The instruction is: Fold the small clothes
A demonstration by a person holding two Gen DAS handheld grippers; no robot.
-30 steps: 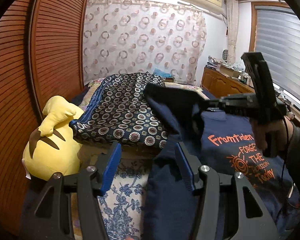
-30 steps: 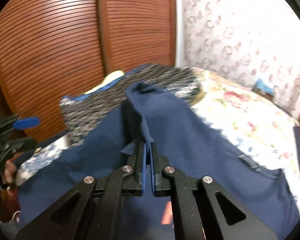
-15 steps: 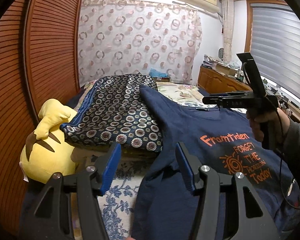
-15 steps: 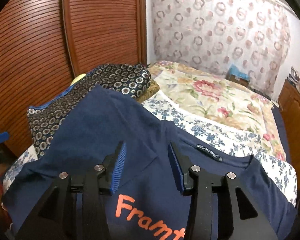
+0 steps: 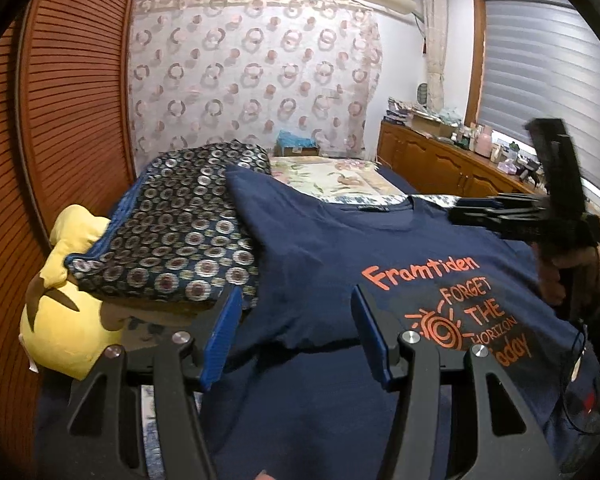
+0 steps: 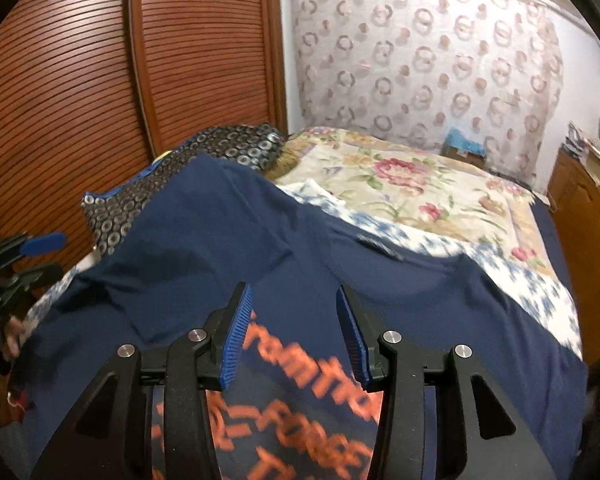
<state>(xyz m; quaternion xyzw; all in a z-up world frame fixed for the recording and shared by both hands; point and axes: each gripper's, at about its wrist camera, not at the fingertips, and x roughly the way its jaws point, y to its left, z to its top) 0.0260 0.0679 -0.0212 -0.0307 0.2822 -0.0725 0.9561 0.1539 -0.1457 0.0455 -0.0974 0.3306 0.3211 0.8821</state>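
Note:
A navy T-shirt (image 5: pixel 324 248) with an orange print lies face up on the bed, collar toward the far end. Its left sleeve (image 6: pixel 220 200) is spread out over the edge of a patterned blanket. My left gripper (image 5: pixel 296 332) hovers open over the shirt's left side, below the sleeve, with nothing between its blue pads. My right gripper (image 6: pixel 294 332) is open above the chest print and holds nothing. From the left wrist view the right gripper (image 5: pixel 456 210) shows at the right, held in a hand (image 5: pixel 568 276). The left gripper (image 6: pixel 46 256) appears at the right wrist view's left edge.
A folded blanket (image 5: pixel 180 232) with a ring pattern lies left of the shirt, with a yellow plush toy (image 5: pixel 60 320) beside it. Louvred wooden doors (image 5: pixel 60 120) close the left side. A floral bedspread (image 6: pixel 400 184) covers the far bed. A wooden cabinet (image 5: pixel 440 164) lines the right wall.
The right gripper was shut on the raised sleeve. It opened, let the sleeve drop flat onto the patterned blanket, and drew back right over the print. The left gripper shifted right.

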